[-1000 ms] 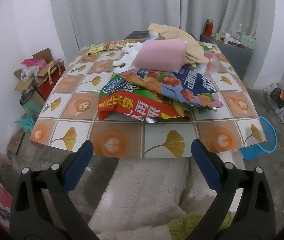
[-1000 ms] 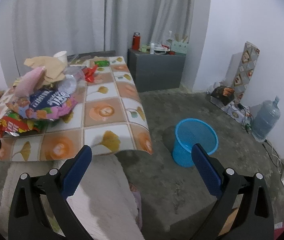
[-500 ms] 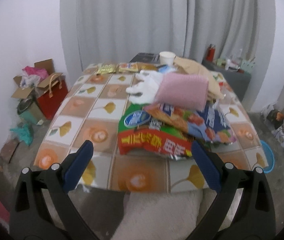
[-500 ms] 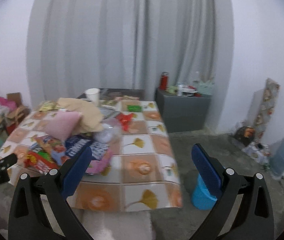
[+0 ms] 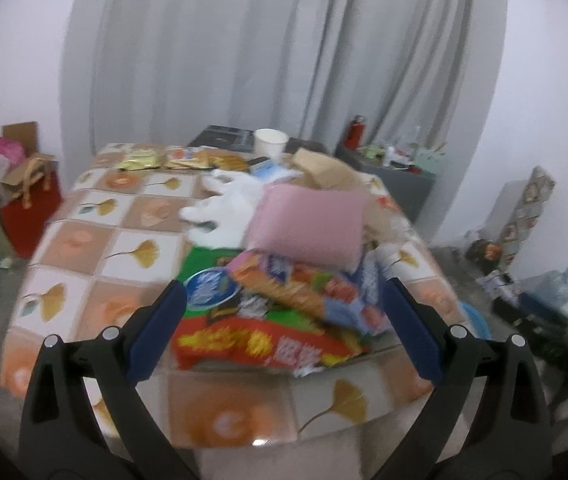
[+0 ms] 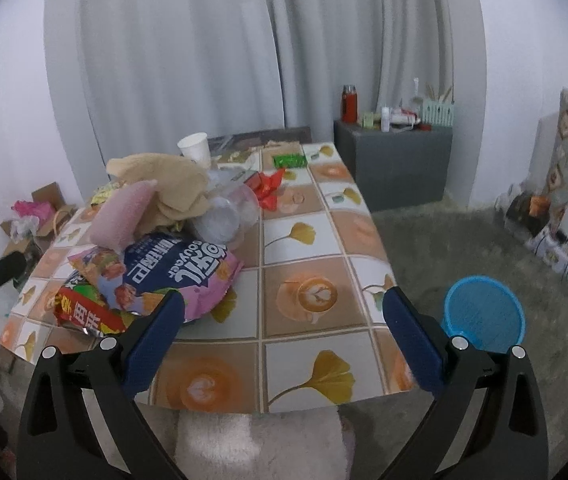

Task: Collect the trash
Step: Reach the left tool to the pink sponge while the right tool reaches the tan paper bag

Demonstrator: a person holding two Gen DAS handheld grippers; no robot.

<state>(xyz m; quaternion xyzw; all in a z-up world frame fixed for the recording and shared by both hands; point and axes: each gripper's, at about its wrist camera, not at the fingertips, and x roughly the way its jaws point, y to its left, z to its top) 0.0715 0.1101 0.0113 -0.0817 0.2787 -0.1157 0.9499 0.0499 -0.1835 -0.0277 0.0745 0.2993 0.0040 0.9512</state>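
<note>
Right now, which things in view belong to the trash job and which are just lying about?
Job:
red snack bag
blue-purple snack bag
red wrapper
paper cup
blue bin

Lying about:
pink cushion
red flask
grey cabinet

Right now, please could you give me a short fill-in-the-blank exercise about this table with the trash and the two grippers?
1. The pink cushion lies on top of the snack ____.
2. The bin on the floor is ____ in colour.
3. The left gripper and the right gripper both stand ____, holding nothing.
4. The white paper cup stands at the table's ____ end.

Missing words: bags; blue; open; far
</note>
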